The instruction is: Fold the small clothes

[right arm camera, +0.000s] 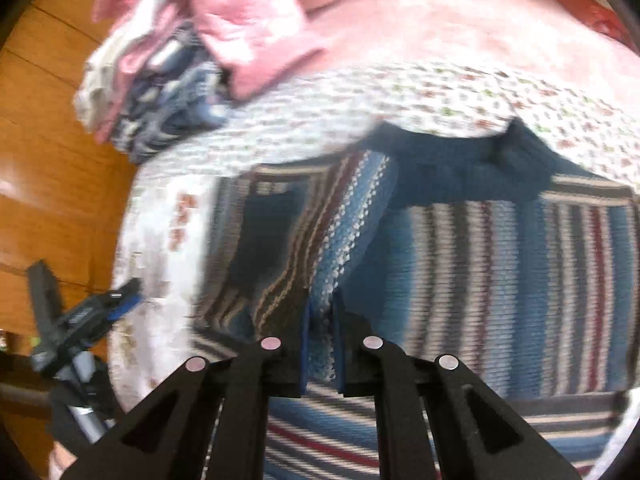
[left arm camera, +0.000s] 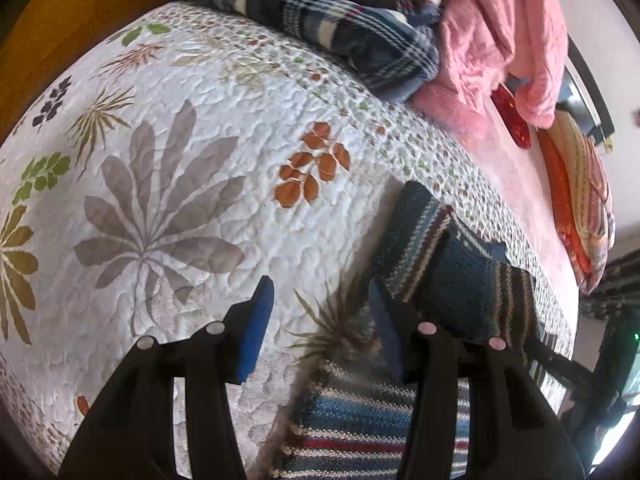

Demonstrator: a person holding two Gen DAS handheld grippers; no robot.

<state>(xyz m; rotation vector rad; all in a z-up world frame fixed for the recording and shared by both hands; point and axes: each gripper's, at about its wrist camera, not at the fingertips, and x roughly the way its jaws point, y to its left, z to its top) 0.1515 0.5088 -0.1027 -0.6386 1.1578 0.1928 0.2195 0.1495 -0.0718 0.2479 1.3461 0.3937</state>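
Observation:
A knitted sweater (left arm camera: 452, 276) with blue, white, brown and red stripes lies on a leaf-print quilt (left arm camera: 180, 160). My left gripper (left arm camera: 320, 300) hovers open over the quilt at the sweater's left edge, with nothing between its blue pads; its right finger overlaps the knit. In the right wrist view the sweater (right arm camera: 500, 280) fills the middle, blurred by motion. My right gripper (right arm camera: 322, 312) is shut on a raised fold of the striped knit. The left gripper (right arm camera: 100, 312) shows at the far left, beside the quilt (right arm camera: 400, 100).
A pile of folded plaid cloth (left arm camera: 320, 12) and pink garments (left arm camera: 500, 32) sits at the far side of the bed. An orange patterned cushion (left arm camera: 580, 192) lies at the right. Wooden floor (right arm camera: 52, 160) borders the bed on the left.

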